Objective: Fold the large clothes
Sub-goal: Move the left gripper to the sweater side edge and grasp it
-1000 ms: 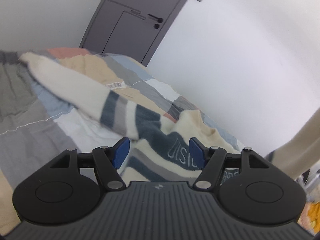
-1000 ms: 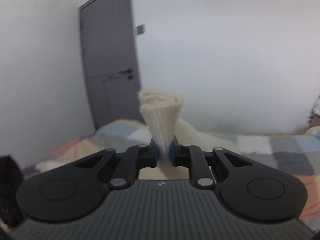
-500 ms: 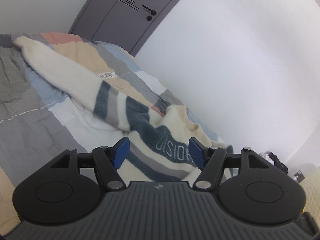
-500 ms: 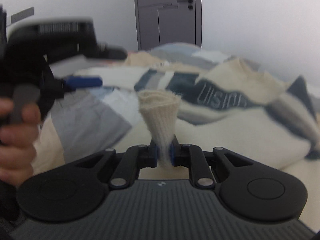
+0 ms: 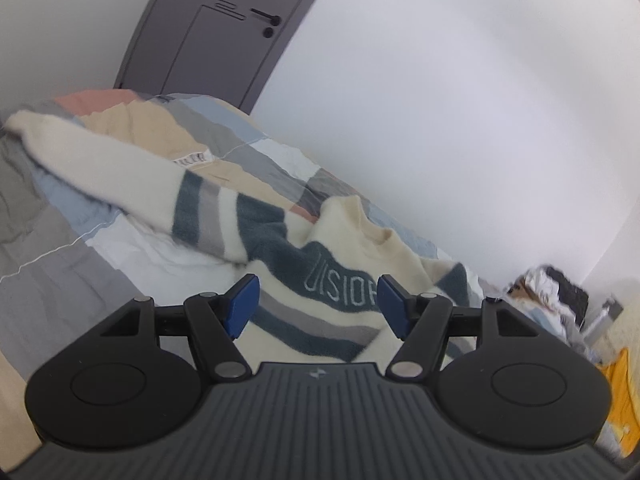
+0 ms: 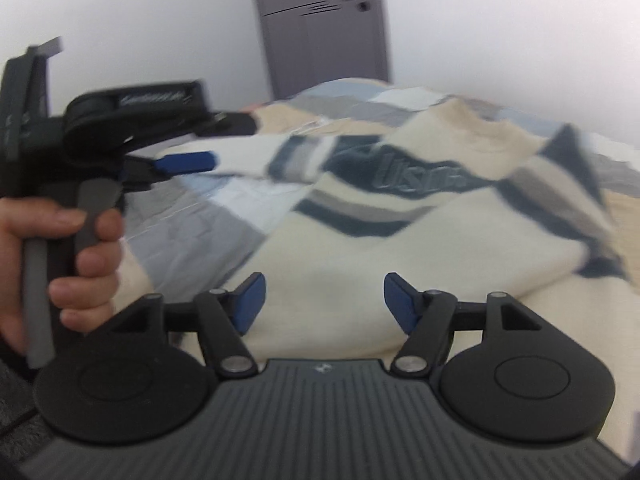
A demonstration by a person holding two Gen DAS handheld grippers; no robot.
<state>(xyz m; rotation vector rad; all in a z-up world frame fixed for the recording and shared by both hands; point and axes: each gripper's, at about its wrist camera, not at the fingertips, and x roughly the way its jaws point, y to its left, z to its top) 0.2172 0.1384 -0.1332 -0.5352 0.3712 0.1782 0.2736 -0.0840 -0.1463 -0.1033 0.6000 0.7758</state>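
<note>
Risk lay in the sweater (image 6: 360, 248) sprawled across the bed (image 5: 60, 280), one sleeve (image 5: 100, 168) flung wide: the right hand-held gripper (image 6: 324, 300), jaws opening with nothing between them, and the left hand-held gripper (image 5: 316, 300), spread apart and empty, might pinch quilt along with knit.

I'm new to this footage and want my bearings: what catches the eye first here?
A big cream sweater with dark teal and grey stripes sprawls across a patchwork bedspread, one sleeve stretched toward the grey door. Both grippers, the left gripper and the right gripper, hover over it with blue pads apart; the right's jaws are opening, gripping nothing.
</note>
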